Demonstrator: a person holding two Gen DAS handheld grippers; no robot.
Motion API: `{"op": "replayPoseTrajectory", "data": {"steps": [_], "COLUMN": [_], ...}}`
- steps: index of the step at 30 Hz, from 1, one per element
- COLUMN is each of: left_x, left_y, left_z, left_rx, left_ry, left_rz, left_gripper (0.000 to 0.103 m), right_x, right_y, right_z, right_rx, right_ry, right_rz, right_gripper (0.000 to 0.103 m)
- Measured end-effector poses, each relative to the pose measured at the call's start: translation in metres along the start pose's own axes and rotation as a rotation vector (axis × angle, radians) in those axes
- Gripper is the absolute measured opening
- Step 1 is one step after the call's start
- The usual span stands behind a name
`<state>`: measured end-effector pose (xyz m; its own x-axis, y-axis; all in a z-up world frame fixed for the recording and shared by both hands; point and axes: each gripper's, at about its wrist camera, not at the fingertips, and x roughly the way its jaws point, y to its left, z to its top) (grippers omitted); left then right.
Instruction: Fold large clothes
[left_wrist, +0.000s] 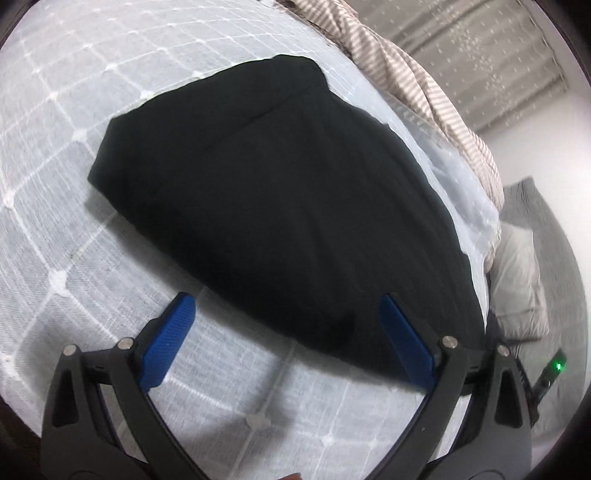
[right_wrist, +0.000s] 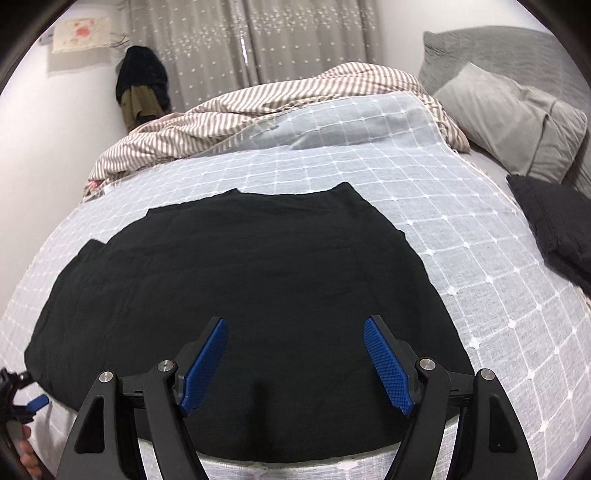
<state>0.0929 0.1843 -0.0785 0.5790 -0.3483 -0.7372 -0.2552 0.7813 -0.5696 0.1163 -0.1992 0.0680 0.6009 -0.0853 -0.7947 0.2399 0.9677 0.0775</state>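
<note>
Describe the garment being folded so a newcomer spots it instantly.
Start at the bed's pale checked cover. The black garment lies flat mid-cover, nearest both grippers. Unlike the crumpled dark cloth beside the grey pillow, it is large, smooth and spread out.

I hold both grippers angled downward, the left gripper (left_wrist: 284, 306) and right gripper (right_wrist: 293, 326) each with jaws spread wide, gripping nothing.

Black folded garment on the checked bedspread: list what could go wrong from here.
1. Both hand-held grippers, left and right, are open and empty; a pinch may catch only the top layer of the black folded garment, spoiling the fold.
2. The garment's near edge sits at the edge of the pale checked bedspread; a tug may slide it off.
</note>
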Motion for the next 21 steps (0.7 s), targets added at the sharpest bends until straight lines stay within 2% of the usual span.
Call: {"op": "replayPoseTrajectory", "data": {"steps": [6, 14, 19, 20, 21], "left_x": [0.012, 0.018, 0.024, 0.024, 0.025], "left_y": [0.008, 0.02, 0.025, 0.026, 0.027], "left_z": [0.006, 0.024, 0.036, 0.039, 0.041], "left_rx": [-0.054, -0.146, -0.205, -0.223, -0.237], "left_ry": [-0.03, -0.117, -0.163, -0.171, -0.174], "left_rz": [-0.045, -0.103, -0.116, -0.115, -0.112], "left_gripper": [0.099, 0.099, 0.089, 0.082, 0.071], "right_x": [0.003, 0.007, 0.012, 0.012, 0.013], "right_y": [0.006, 0.009, 0.017, 0.018, 0.02], "right_z": [-0.001, -0.002, -0.003, -0.004, -0.005], "right_rx": [-0.024, -0.018, -0.041, -0.045, -0.05], "right_ry": [0.008, 0.022, 0.037, 0.039, 0.042], "right_rz": [0.001, 0.015, 0.007, 0.005, 0.004], "right_gripper": [0.078, 0.078, 0.078, 0.078, 0.078]}}
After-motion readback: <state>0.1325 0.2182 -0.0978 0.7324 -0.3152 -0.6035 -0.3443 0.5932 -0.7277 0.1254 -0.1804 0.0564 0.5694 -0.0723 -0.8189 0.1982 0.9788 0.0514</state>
